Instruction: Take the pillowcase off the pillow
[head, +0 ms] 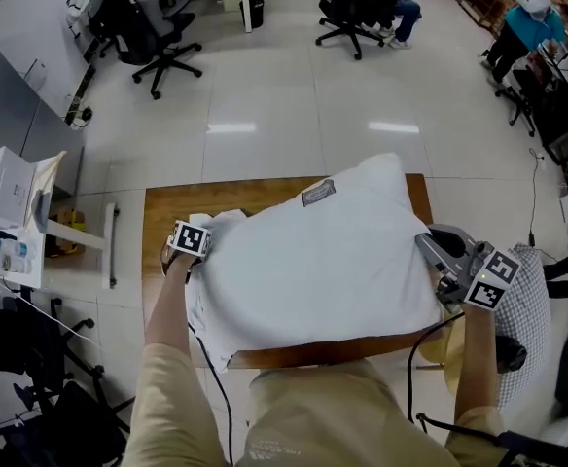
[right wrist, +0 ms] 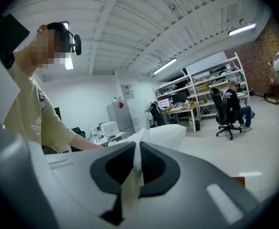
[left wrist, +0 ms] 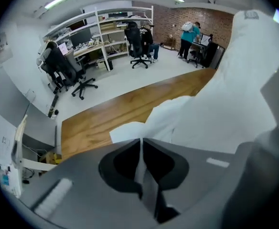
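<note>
Left gripper [head: 189, 249] pinches the loose pillowcase [head: 211, 311] at the pillow's [head: 333, 251] nine-o'clock end; right gripper [head: 436, 256] clamps its three-o'clock end, long axis between them.

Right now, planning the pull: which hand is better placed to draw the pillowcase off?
Likely left: the left gripper pinches loose pillowcase cloth at the pillow's left end. The right gripper grips the stuffed right end, better for anchoring.

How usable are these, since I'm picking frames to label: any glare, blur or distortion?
Head view: sharp, evenly lit, two lamp reflections glaring on the floor. Left gripper view: fisheye curving, dark corners, the left gripper close and soft, pillowcase bright with little texture. Right gripper view: same curving, right gripper soft.
</note>
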Action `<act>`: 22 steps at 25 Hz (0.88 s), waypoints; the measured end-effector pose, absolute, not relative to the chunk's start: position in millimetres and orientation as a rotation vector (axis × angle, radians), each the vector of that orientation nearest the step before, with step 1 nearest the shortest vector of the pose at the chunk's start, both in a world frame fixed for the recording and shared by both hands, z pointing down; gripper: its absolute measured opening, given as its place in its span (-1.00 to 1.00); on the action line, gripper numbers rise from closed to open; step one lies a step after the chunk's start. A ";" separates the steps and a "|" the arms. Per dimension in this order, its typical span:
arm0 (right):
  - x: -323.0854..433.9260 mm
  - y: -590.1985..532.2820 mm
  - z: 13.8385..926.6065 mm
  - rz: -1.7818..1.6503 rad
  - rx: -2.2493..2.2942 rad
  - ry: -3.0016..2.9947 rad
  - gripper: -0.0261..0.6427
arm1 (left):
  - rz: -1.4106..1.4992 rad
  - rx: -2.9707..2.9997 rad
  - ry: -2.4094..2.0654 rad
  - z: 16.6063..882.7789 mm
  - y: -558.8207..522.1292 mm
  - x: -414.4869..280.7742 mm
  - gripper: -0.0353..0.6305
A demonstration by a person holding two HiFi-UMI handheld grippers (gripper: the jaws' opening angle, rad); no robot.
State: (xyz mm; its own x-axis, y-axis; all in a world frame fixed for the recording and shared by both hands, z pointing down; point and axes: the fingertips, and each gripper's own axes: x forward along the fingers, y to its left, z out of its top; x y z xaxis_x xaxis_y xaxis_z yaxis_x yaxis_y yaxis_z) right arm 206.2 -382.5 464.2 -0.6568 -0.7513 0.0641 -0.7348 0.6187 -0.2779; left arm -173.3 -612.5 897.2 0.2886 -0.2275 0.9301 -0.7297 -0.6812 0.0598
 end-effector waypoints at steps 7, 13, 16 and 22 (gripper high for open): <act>234.4 -364.4 471.5 -0.533 -1.292 2.711 -0.89 | 1.497 1.951 -0.989 943.4 -621.9 -190.5 -0.86; 220.3 -374.5 459.4 -0.482 -1.272 2.719 -0.89 | 1.122 2.000 -1.093 868.8 -626.4 -201.6 -0.50; 223.5 -358.7 460.2 -0.448 -1.246 2.714 -0.89 | 0.918 2.207 -1.197 816.7 -620.1 -201.9 -0.37; 255.4 -316.7 512.0 -0.316 -1.485 2.813 -0.88 | 0.806 2.311 -1.273 775.2 -520.3 -196.5 -0.35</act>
State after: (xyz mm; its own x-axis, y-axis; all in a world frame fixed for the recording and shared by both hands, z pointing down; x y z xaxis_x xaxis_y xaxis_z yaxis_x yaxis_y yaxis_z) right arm 255.4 -316.7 512.0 -0.5671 -0.8116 0.1402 -0.8225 0.5491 -0.1482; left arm -196.5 -520.3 775.2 0.4251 -0.6363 0.6437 -0.8542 -0.5172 0.0528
